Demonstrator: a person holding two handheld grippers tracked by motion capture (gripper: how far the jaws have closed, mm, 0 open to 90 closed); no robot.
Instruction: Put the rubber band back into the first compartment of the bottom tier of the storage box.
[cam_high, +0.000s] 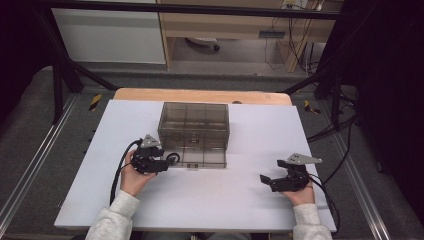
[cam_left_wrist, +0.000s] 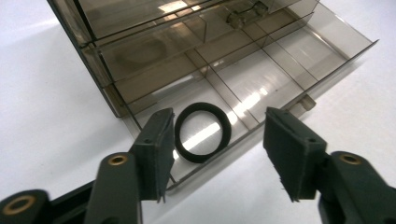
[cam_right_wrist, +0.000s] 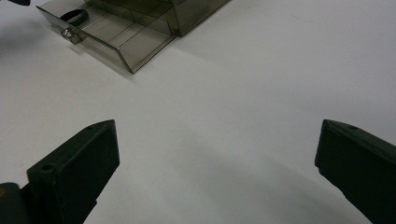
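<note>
Tongs checked first: found the left gripper (cam_left_wrist: 218, 140) released, jaws spread wide with nothing pressed between the pads. Saw it poised at the near left corner of the pulled-out drawer (cam_left_wrist: 327, 60). Found the right gripper (cam_right_wrist: 217, 154) released too, jaws wide over bare white table (cam_high: 200, 200), well apart from the smoky drawer cabinet (cam_high: 194, 120).

Spotted the black ring (cam_left_wrist: 203, 132) lying flat on the drawer floor, in the end compartment nearest the left gripper, just beyond the front wall. Seen along the left jaws, sat closer to one pad than the other; could not tell whether that pad touched it.

Judged the step in hand as letting go of the ring into the drawer. To do that well:
- Needed to keep the jaws wide and draw the left gripper up and back, not sideways, so as not to drag the ring along.
- Needed to stay clear of the thin front wall and the dividers; looked easy to knock a light plastic drawer askew.
- Worth confirming that the ring lay fully inside one compartment, not propped on a divider.
- Best left the right gripper parked where it was until called on for the knob (cam_right_wrist: 70, 33).
</note>
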